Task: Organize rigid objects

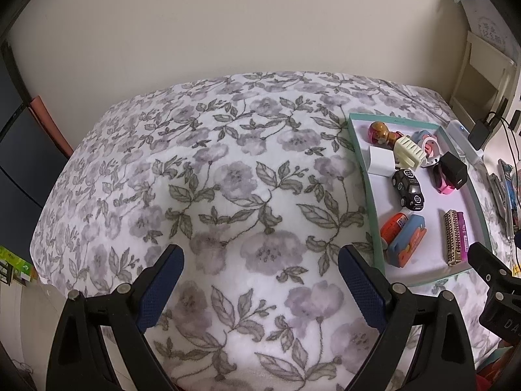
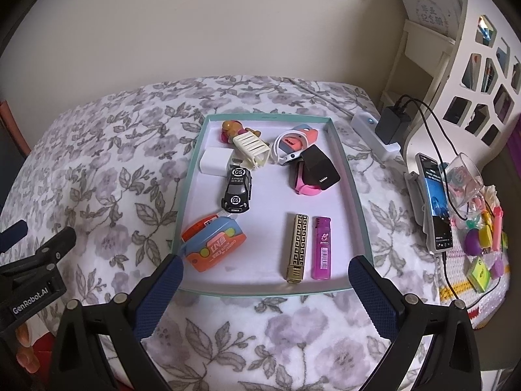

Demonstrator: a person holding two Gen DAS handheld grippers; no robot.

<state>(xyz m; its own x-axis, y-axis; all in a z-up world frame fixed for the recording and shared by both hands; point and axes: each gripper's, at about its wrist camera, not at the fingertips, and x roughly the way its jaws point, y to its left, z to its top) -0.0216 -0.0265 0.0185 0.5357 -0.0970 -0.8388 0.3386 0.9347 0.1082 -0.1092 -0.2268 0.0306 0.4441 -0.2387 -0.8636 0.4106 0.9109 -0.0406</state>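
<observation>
A teal-rimmed box lid lies on the floral bedspread and holds several small items: a black toy car, a gold lighter, a purple lighter, a blue-orange case, a cream clip, a white charger and a black charger. My right gripper is open and empty at the lid's near edge. My left gripper is open and empty over bare bedspread, left of the lid. The black car shows there too.
To the right of the lid lie a phone on a cable, a white power strip, a clear cup and colourful small toys. A white shelf stands at the back right. A wall is behind the bed.
</observation>
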